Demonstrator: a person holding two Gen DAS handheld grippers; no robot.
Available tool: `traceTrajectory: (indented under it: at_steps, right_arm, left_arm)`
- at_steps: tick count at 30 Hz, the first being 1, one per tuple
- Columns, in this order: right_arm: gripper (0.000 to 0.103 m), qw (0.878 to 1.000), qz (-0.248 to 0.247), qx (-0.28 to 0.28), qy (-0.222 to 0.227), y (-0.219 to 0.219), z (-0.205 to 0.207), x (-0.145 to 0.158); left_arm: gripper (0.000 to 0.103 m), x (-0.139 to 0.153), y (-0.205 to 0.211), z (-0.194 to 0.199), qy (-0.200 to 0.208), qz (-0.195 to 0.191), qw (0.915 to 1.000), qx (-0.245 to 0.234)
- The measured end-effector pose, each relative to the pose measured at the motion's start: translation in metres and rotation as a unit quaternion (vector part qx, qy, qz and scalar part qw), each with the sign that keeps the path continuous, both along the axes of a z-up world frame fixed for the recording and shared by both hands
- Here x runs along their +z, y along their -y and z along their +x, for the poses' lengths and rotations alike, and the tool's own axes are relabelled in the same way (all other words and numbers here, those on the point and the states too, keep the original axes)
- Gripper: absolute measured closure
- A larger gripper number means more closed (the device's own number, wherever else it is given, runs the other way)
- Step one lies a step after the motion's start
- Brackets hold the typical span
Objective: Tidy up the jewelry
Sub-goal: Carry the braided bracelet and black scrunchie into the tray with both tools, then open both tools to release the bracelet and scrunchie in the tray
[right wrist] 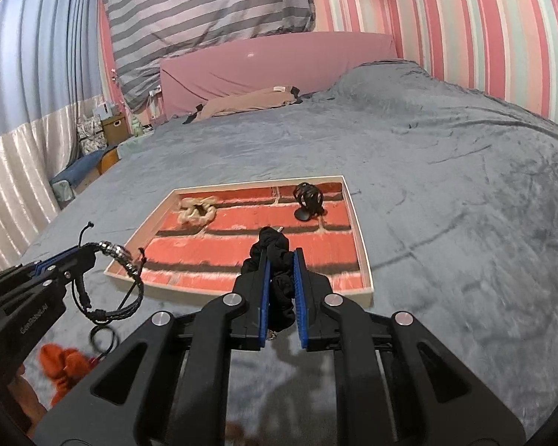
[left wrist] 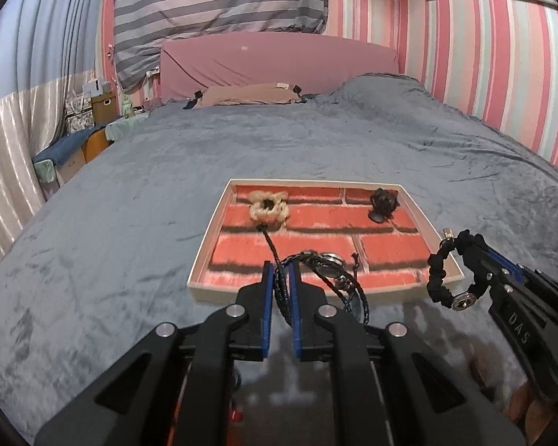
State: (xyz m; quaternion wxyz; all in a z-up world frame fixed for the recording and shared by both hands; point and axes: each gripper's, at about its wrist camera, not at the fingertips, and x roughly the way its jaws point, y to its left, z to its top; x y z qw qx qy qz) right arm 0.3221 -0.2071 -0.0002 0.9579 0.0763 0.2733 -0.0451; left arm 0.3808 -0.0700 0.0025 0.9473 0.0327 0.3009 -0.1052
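The left gripper (left wrist: 279, 273) is pinching a braided black bracelet (left wrist: 329, 271) between nearly closed fingers; the right gripper (right wrist: 282, 260) is clamping a black scrunchie-like band (right wrist: 275, 256) the same way. The tray (left wrist: 219, 219) is lying on the bed (left wrist: 130, 186) just ahead of and below both pairs of fingers, its long side running crosswise. Both hands look about equally near.

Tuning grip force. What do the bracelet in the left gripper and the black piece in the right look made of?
Bracelet: likely braided black leather or faux-leather cords, matte, with shiny metal beads. Black piece: soft gathered fabric, matte and crinkled like a scrunchie, with a metal-looking round charm, seen from the left wrist.
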Motion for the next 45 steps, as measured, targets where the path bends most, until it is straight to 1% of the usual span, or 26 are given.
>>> traceTrajectory:
  at_steps: [4,6,10,15,19,23,26,29,33,42,45]
  right_arm:
    - [0.090,1.000,-0.003,-0.004,-0.004,0.003,0.027,-0.004]
    - [0.090,1.000,-0.010,-0.005,-0.005,0.004,0.041,-0.006]
    - [0.090,1.000,-0.016,-0.013,-0.013,0.011,0.069,-0.015]
    - [0.090,1.000,-0.013,-0.015,-0.024,0.018,0.102,-0.031]
    - [0.090,0.999,-0.035,-0.010,-0.034,0.015,0.123,-0.042]
    - [0.090,0.998,-0.040,-0.011,-0.046,0.019,0.139,-0.054]
    - [0.090,0.998,-0.037,-0.012,-0.053,0.020,0.146,-0.059]
    - [0.090,0.997,-0.039,-0.016,-0.059,0.020,0.153,-0.060]
    - [0.090,0.996,-0.039,-0.017,-0.074,0.021,0.162,-0.065]
    - [0.090,0.994,-0.040,-0.030,-0.098,0.023,0.164,-0.073]
    - [0.088,0.993,-0.033,-0.033,-0.104,0.026,0.166,-0.075]
  left_arm:
    - [0.094,-0.005,0.008,0.034,-0.008,-0.004,1.0000,0.004]
    - [0.094,-0.008,0.013,0.049,-0.006,0.006,0.9999,0.007]
    - [0.094,-0.017,0.017,0.080,-0.012,0.008,0.9998,0.016]
    - [0.094,-0.037,0.022,0.107,-0.015,0.023,0.9995,0.018]
    - [0.094,-0.055,0.021,0.126,-0.029,0.027,0.9990,0.023]
    - [0.094,-0.068,0.018,0.142,-0.038,0.027,0.9986,0.025]
    - [0.094,-0.072,0.015,0.151,-0.044,0.022,0.9985,0.027]
    - [0.094,-0.074,0.013,0.158,-0.046,0.026,0.9983,0.026]
    - [0.094,-0.079,0.009,0.171,-0.060,0.023,0.9975,0.030]
    - [0.094,-0.090,0.008,0.174,-0.079,0.023,0.9960,0.036]
    - [0.094,-0.092,0.009,0.175,-0.081,0.027,0.9957,0.037]
